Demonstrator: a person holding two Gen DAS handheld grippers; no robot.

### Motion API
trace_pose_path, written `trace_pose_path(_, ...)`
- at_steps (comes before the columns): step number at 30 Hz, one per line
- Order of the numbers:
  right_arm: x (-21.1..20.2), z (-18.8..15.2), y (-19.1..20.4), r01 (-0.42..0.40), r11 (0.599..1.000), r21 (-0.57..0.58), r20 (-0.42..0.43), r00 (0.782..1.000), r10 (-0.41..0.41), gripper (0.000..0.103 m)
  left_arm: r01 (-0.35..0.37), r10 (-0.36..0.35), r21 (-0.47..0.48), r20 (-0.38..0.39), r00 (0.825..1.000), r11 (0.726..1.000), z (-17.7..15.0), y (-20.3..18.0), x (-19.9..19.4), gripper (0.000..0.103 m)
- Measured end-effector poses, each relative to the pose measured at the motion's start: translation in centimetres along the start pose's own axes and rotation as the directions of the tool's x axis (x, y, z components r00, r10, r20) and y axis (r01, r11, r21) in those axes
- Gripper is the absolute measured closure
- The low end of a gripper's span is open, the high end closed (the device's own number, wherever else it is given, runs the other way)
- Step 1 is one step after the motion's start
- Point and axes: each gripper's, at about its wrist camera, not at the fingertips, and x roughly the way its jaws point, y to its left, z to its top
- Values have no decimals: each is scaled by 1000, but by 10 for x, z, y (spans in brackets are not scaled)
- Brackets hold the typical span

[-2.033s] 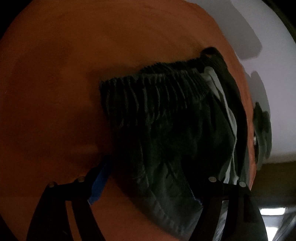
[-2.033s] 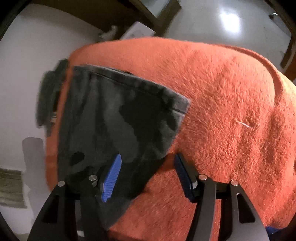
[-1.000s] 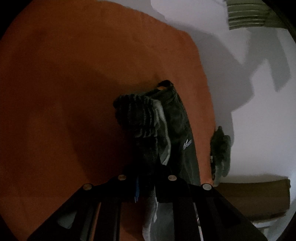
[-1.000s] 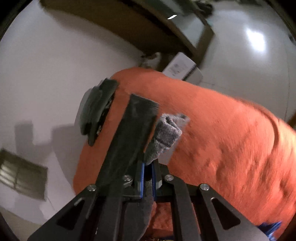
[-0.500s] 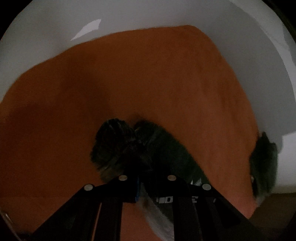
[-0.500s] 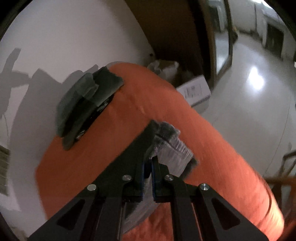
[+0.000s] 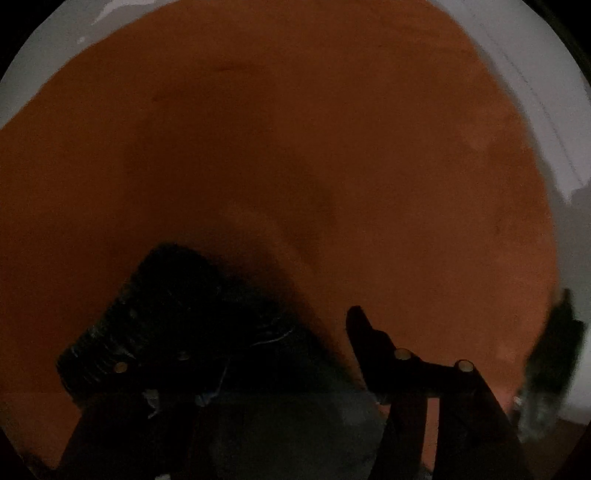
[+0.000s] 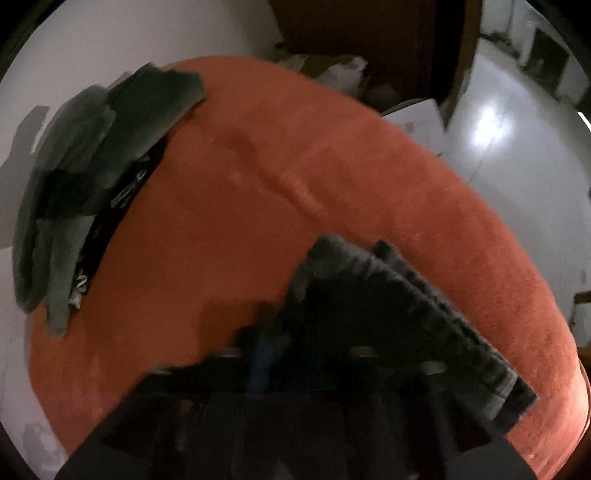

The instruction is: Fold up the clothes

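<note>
both grippers stand with their jaws apart, having just been opening. left gripper [image 7: 266, 332] points steeply down over an orange towel-like cover [image 7: 295, 147] that fills most of its view; this view is very dark. the dark shorts [image 7: 173, 314] lie on the cover at the lower left, their gathered waistband turned toward the left finger, which is lost against the dark cloth. whether that finger touches the cloth i cannot tell. the right finger [image 7: 365, 332] stands clear over bare orange. pale wall [image 7: 554, 110] runs past the cover's right edge, where a blurred pile of grey clothes [image 7: 554, 350] sits.

right gripper [image 8: 306, 332] is smeared by blur, its blue pad [image 8: 262, 354] just readable. the shorts [image 8: 388, 306] lie folded between its fingers, the ribbed edge running off to the lower right. the grey pile [image 8: 92, 177] rests on the cover's [image 8: 277, 166] far left corner, well apart from the shorts. beyond are dark wooden furniture [image 8: 369, 33], a white box [image 8: 417, 118] and a shiny pale floor [image 8: 517, 147].
</note>
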Motion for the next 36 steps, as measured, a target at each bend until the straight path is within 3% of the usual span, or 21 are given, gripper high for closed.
trace_pose_path(2,-19,3,-10,-60,998,0,23,998,60,43,121,-121,-32,3,993,992,6,14,-25,42)
trace_pose_path(4,-45,4,-24,-90,996,-5,50,995,91,41,191,-189,-23,64,980,981,9,31,-67,40)
trace_pose_path(5,-60,4,-33,-104,994,-14,59,993,105,36,199,-198,-7,94,976,980,10,38,-89,39)
trace_pose_path(9,-107,-10,-74,-93,994,-49,21,995,94,34,182,-191,73,167,967,981,-5,71,-166,27)
trace_pose_path(12,-132,-35,-113,-101,991,-82,-1,995,101,34,181,-200,122,170,965,976,-30,94,-187,27)
trace_pose_path(16,-134,-72,-147,-165,980,-116,-12,986,164,34,224,-245,142,151,958,964,-75,149,-180,27)
trace_pose_path(19,-110,-93,-153,-200,965,-169,-15,980,201,38,261,-279,131,151,948,957,-105,184,-160,27)
trace_pose_path(21,-90,-104,-157,-213,960,-184,-13,977,215,51,275,-291,116,155,944,954,-122,203,-146,27)
trace_pose_path(23,-73,-111,-161,-216,959,-182,-11,976,217,76,267,-279,91,151,948,959,-143,226,-129,27)
trace_pose_path(24,-66,-112,-164,-212,961,-176,-6,977,215,77,270,-274,46,161,948,962,-155,236,-120,27)
trace_pose_path(26,-50,-109,-173,-234,962,-140,1,972,236,77,275,-264,-42,180,948,960,-178,256,-102,27)
trace_pose_path(28,-39,-101,-183,-278,958,-74,13,960,280,77,324,-312,-83,130,941,942,-195,269,-76,27)
trace_pose_path(32,-18,-86,-192,-383,924,-5,3,924,383,75,254,-254,18,119,960,967,-200,262,-67,27)
trace_pose_path(34,-9,-82,-185,-379,925,-36,-14,925,379,68,230,-238,72,134,962,971,-200,257,-74,27)
trace_pose_path(36,-6,-80,-179,-366,929,-54,-5,931,366,68,236,-252,120,140,958,964,-199,251,-83,27)
